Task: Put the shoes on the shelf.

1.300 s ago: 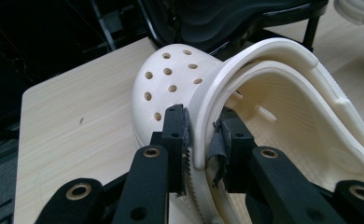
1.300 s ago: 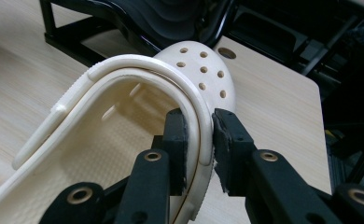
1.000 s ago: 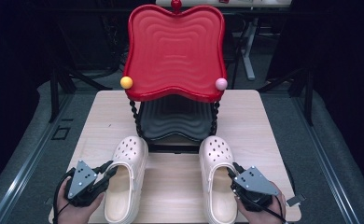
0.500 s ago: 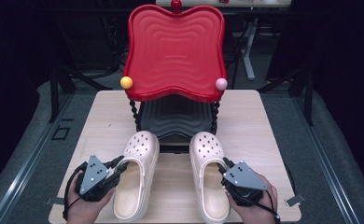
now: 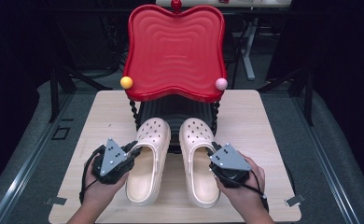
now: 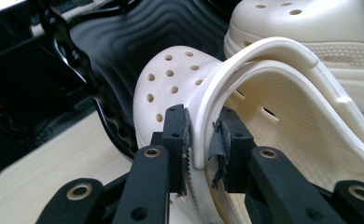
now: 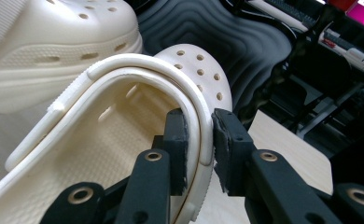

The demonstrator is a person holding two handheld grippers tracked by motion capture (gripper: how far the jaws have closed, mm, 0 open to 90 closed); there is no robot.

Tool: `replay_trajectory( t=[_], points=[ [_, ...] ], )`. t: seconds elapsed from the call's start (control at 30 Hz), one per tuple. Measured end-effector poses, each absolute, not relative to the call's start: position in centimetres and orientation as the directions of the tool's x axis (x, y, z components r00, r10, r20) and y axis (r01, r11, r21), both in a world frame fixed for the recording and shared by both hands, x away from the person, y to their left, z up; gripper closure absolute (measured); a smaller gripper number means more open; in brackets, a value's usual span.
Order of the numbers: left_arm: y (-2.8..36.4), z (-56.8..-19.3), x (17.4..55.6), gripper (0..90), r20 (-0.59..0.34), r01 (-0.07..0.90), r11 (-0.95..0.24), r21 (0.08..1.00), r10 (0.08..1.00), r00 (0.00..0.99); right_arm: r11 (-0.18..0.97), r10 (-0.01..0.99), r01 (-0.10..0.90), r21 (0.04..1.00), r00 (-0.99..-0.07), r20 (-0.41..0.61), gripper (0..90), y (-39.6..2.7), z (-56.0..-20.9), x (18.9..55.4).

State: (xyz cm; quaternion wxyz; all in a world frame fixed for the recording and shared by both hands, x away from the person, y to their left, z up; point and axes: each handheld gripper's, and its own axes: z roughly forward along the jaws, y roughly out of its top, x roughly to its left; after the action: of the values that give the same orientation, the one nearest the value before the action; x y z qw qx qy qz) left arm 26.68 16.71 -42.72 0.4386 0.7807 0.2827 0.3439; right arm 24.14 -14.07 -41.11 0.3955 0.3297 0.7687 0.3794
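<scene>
Two cream clogs lie side by side, toes pointing at a two-tier stand. The left clog [image 5: 148,164] is gripped at its outer side wall by my left gripper [image 5: 132,149], jaws shut on the rim [image 6: 201,140]. My right gripper [image 5: 213,156] is shut the same way on the outer wall of the right clog [image 5: 196,163], one pad inside and one outside [image 7: 199,140]. Both toes reach the front of the stand's black lower tray [image 5: 175,109], under the red top tray [image 5: 175,46]. The left gripper view also shows the right clog [image 6: 311,28]; the right gripper view also shows the left clog [image 7: 54,42].
The stand sits at the back middle of a light wooden table [image 5: 255,121], with twisted black posts, a yellow ball [image 5: 126,82] and a pink ball [image 5: 221,84] at the red tray's corners. Grey floor and dark furniture legs surround the table.
Both grippers have carried the clogs forward and inward, away from the table's near edge. The toes have gone from short of the stand to its lower tray's front.
</scene>
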Motion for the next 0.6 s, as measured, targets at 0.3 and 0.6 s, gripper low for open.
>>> replay_trajectory(
  t=[0.3, 0.6],
  points=[
    [14.5, -42.1, 29.9, 76.2, 0.349, 0.128, -0.492, 0.861, 0.755, 0.555, 0.503, 0.819, 0.209, 0.839, -0.425, -0.385, 75.8, -12.1, -40.8, 28.3],
    [13.3, -41.8, 32.5, 76.2, 0.371, 0.127, -0.506, 0.853, 0.758, 0.536, 0.498, 0.833, 0.212, 0.841, -0.387, -0.396, 75.9, -11.4, -40.9, 31.1]
  ],
)
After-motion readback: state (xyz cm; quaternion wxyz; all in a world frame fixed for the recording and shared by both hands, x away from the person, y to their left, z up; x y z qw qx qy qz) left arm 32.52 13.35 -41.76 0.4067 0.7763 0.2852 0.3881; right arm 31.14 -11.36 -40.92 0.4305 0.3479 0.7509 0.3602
